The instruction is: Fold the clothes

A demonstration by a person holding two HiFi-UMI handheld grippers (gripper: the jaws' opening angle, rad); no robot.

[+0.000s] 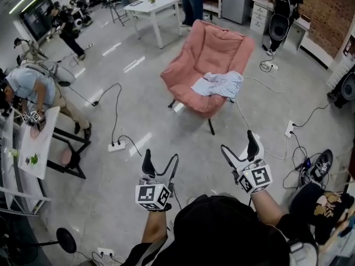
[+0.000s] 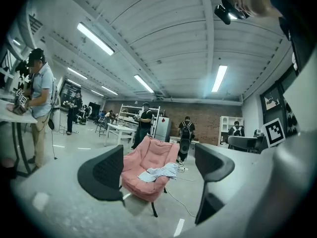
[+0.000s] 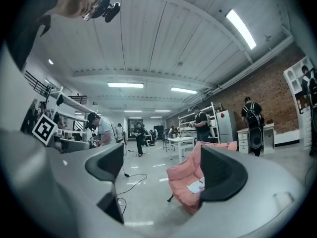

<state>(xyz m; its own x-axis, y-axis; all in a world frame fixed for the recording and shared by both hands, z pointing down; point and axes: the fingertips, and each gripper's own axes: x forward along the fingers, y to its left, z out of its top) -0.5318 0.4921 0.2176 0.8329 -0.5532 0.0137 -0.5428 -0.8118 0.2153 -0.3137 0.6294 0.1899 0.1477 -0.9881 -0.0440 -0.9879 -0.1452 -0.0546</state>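
cloth (image 1: 219, 85) lies bunched on chair (image 1: 206, 49), well apart; left tool (image 1: 161, 157) and right tool (image 1: 239, 142), spread and empty, should reach its edges.

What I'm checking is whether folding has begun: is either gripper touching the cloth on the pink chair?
Apart. The head view shows the left gripper and right gripper, both open, over floor, well short of the chair holding the cloth.

Soft pink cloth armchair (image 1: 208, 65), crumpled pale cloth garment (image 1: 221, 84), glossy grey floor (image 1: 138, 115).

No legible text, labels or numbers anywhere.
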